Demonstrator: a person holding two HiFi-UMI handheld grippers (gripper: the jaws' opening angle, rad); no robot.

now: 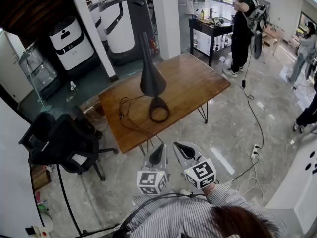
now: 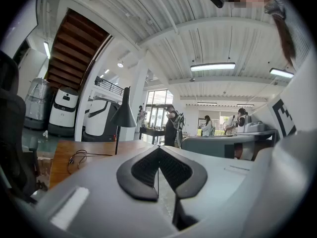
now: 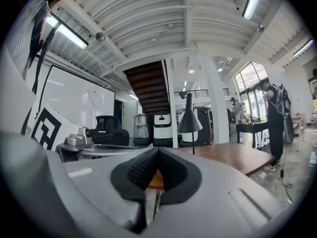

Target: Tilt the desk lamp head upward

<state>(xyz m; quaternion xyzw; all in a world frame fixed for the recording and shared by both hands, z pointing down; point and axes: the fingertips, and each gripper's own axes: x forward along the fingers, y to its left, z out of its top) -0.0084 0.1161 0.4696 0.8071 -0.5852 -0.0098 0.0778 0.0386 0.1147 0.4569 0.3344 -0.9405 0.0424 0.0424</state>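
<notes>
A black desk lamp (image 1: 151, 78) stands on the wooden table (image 1: 188, 83), its cone head pointing down over a ring base (image 1: 159, 109). Its cord (image 1: 127, 114) loops over the table's left part. Both grippers hover short of the table's near edge, well away from the lamp. My left gripper (image 1: 157, 155) is shut with nothing between its jaws; the lamp (image 2: 124, 115) shows far ahead of it. My right gripper (image 1: 184, 150) is shut and empty too, with the lamp (image 3: 190, 120) straight ahead in the distance.
A black office chair (image 1: 62, 140) stands left of the table. White machines (image 1: 72, 41) and a pillar (image 1: 166, 19) stand behind it. A person (image 1: 242, 29) stands by a dark side table (image 1: 210, 31) at the back right. Cables (image 1: 252, 113) trail across the floor at the right.
</notes>
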